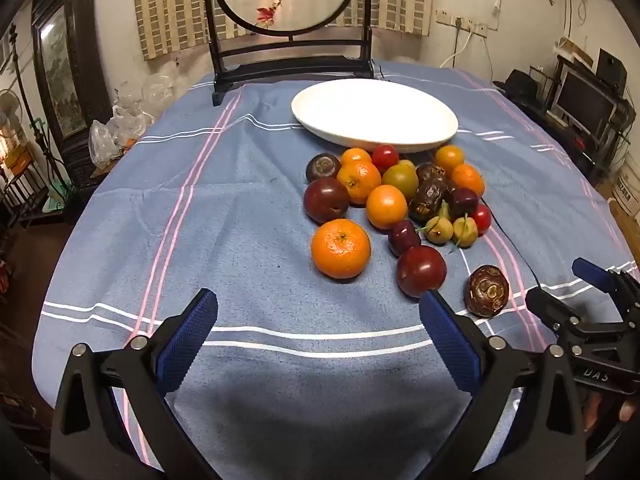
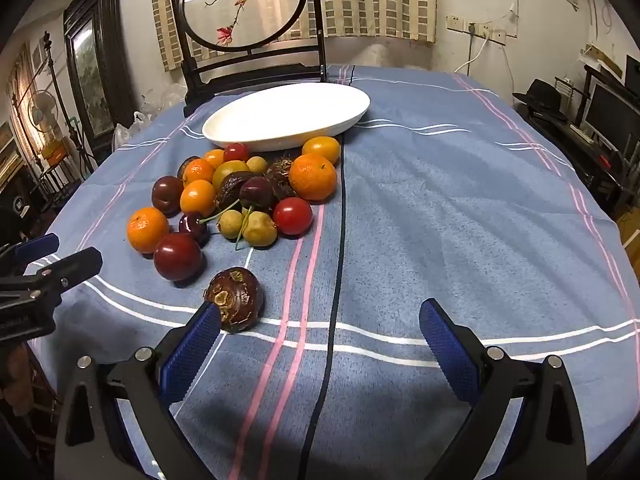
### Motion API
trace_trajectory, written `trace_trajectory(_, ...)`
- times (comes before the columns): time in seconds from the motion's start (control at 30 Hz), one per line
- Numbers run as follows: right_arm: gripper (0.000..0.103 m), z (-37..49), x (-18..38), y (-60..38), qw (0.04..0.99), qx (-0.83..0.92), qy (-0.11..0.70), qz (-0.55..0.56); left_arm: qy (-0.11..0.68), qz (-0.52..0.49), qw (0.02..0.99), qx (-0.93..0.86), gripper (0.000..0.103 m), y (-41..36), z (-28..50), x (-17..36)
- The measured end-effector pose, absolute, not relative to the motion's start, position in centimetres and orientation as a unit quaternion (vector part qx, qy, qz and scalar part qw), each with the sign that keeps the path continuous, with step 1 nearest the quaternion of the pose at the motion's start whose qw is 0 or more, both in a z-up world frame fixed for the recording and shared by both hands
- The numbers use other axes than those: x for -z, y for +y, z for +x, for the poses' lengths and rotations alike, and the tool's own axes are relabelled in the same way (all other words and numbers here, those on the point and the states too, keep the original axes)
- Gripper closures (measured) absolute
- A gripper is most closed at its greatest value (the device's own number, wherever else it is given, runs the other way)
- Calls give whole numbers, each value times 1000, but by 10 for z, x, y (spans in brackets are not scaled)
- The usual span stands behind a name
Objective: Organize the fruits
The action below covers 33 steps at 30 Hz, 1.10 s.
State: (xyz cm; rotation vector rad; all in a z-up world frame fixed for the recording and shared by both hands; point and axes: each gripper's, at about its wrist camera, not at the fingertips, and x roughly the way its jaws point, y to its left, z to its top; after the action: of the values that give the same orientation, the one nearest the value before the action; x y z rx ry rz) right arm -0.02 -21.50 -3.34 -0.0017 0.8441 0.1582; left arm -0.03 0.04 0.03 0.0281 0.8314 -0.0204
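Both the left tool and right tool hang spread wide (gripping nothing) over the blue striped tabletop, with the mixed fruit pile heaped against the empty white oval plate toward its far edge.

Matt woven tablecloth, glossy white plate, perhaps ceramic; shiny plum.

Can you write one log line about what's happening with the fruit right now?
left gripper: open, empty | right gripper: open, empty | fruit pile: on cloth | plate: empty
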Motion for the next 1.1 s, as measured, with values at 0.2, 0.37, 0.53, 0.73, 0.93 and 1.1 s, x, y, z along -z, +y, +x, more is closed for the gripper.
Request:
trace_trajectory(0.2,3,10,36,-212,901,-86,425,-8,421,15,907,10,4,-4,11,3)
trace_trajectory(0.37,3,11,40,-207,903,-95,418,-5,420,15,907,15,4,-8,21,5)
trace_trajectory(0.53,3,15,43,-202,900,-105,423,-16,419,13,908,8,4,-5,26,4)
trace_trajectory(0.73,3,16,45,-196,897,-110,427,-21,425,14,905,8,4,-2,26,7)
trace_trajectory(0.93,3,12,44,-198,897,-110,427,-23,423,9,906,15,4,-2,23,5)
trace_trajectory(1.1,3,11,47,-201,897,-110,428,-17,423,4,906,21,4,-3,20,4)
